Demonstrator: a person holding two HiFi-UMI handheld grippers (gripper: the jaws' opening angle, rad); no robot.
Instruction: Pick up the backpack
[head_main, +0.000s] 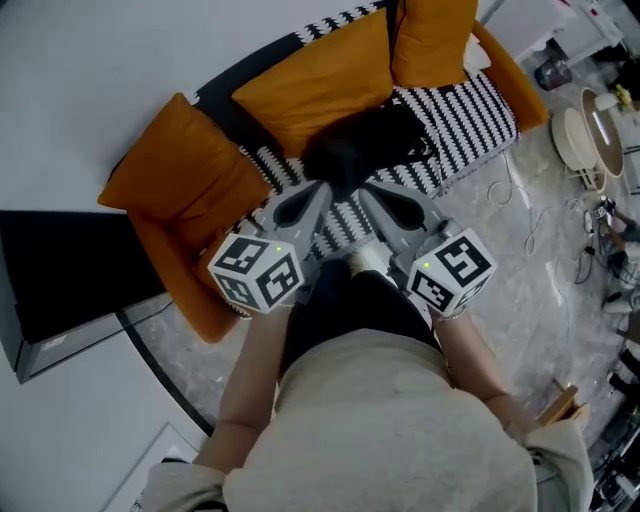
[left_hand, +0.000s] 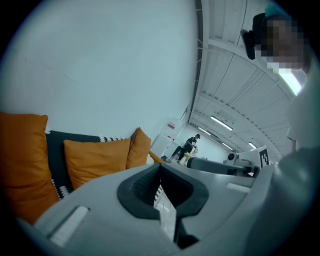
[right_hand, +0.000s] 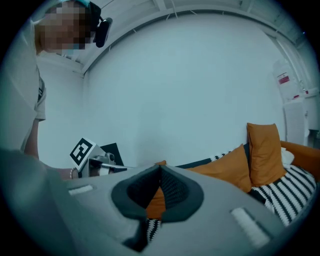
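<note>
A black backpack (head_main: 365, 148) lies on the striped seat of an orange sofa (head_main: 190, 290), in front of the back cushions in the head view. My left gripper (head_main: 320, 190) and right gripper (head_main: 366, 192) are held side by side just short of the backpack's near edge, tips pointing toward it. Both have their jaws together with nothing between them. In the left gripper view the left gripper (left_hand: 160, 166) looks over the sofa's cushions. The right gripper (right_hand: 160, 167) faces the sofa's cushions and the wall. The backpack shows in neither gripper view.
Orange cushions (head_main: 315, 75) stand along the sofa back over a black-and-white striped cover (head_main: 470, 115). A black box (head_main: 60, 270) sits left of the sofa. A white cable (head_main: 535, 225) and round dishes (head_main: 590, 135) lie on the floor at right. A person (left_hand: 190, 145) stands far off.
</note>
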